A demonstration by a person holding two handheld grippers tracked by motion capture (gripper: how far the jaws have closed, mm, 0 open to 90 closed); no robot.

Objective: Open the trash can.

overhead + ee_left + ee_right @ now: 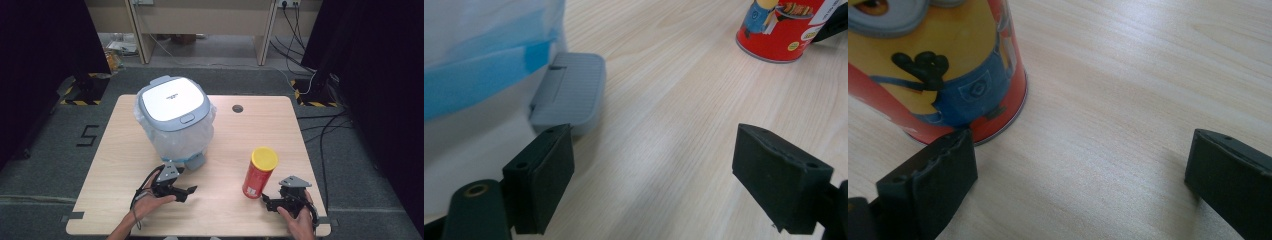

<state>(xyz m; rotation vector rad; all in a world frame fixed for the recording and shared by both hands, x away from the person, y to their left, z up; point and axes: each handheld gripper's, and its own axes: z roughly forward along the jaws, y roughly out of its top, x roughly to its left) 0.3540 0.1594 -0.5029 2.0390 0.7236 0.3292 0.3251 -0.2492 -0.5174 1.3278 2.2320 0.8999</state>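
A pedal bin [172, 102] with a white and grey-blue lid, lined with a clear bag, stands at the table's back left. Its grey pedal [195, 161] [569, 92] sticks out toward me. A red can [259, 173] with a yellow lid stands upright at the front right; cartoon figures are printed on it [938, 65] [781, 27]. My left gripper [189, 191] [659, 180] is open just in front of the pedal, holding nothing. My right gripper [265, 200] [1083, 180] is open beside the can's base, one jaw close to it, nothing between the jaws.
The wooden table [250, 130] has a round cable hole [237, 108] near its back edge. Bare tabletop lies between bin and can. Black curtains stand at both sides, and cables [325, 125] run on the floor to the right.
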